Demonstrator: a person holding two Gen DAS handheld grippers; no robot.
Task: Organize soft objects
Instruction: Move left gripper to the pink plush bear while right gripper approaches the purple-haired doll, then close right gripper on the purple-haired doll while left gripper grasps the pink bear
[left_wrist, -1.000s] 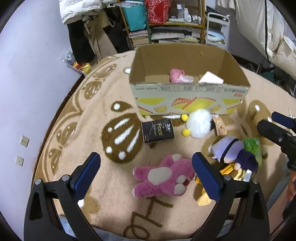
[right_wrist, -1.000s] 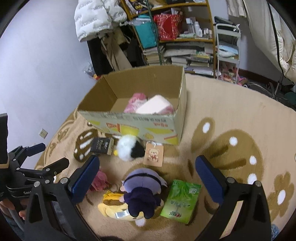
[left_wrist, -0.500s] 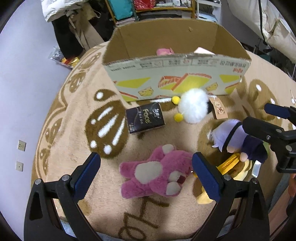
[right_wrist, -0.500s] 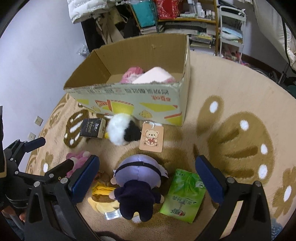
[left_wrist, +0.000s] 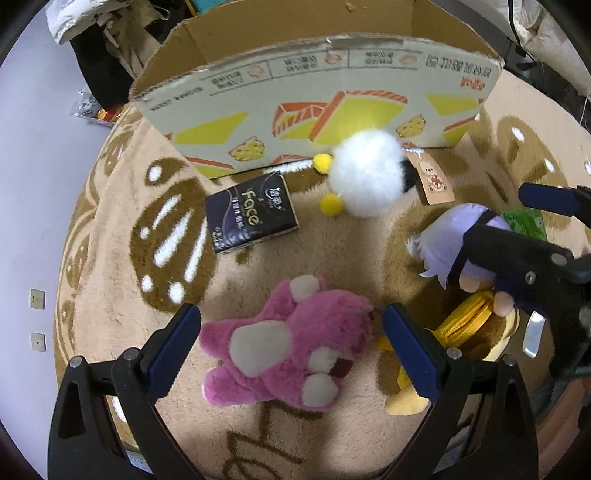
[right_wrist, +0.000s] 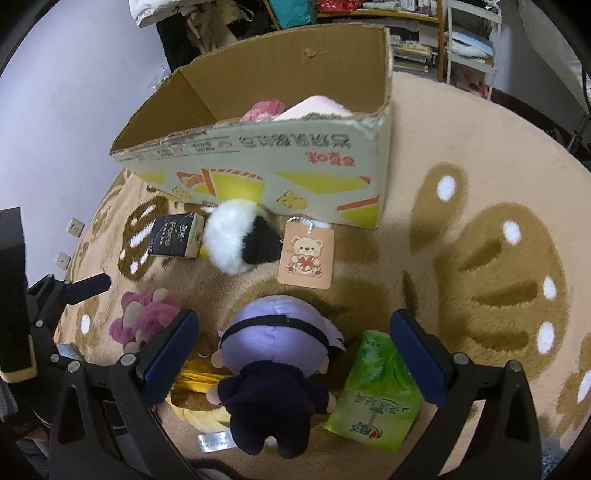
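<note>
A pink plush bear (left_wrist: 291, 343) lies on the rug, and my left gripper (left_wrist: 291, 341) hangs open above it with a blue pad on each side. A purple-haired doll in dark clothes (right_wrist: 275, 358) lies face down between the open fingers of my right gripper (right_wrist: 295, 360). Under the doll's left side peeks a yellow plush (right_wrist: 197, 397). A white and black fluffy toy (right_wrist: 236, 240) with a bear hang tag (right_wrist: 306, 256) rests against the cardboard box (right_wrist: 273, 170). Inside the box sit pink soft things (right_wrist: 291, 109).
A black tissue pack (left_wrist: 251, 214) lies left of the fluffy toy. A green tissue pack (right_wrist: 376, 391) lies right of the doll. The beige patterned rug (right_wrist: 480, 184) spreads to the right. Shelves and hanging clothes stand behind the box; a wall (left_wrist: 33, 184) curves along the left.
Both grippers have come down and forward toward the toys. The pink bear now sits between the left fingers, and the doll between the right fingers. Nothing on the rug has shifted.
</note>
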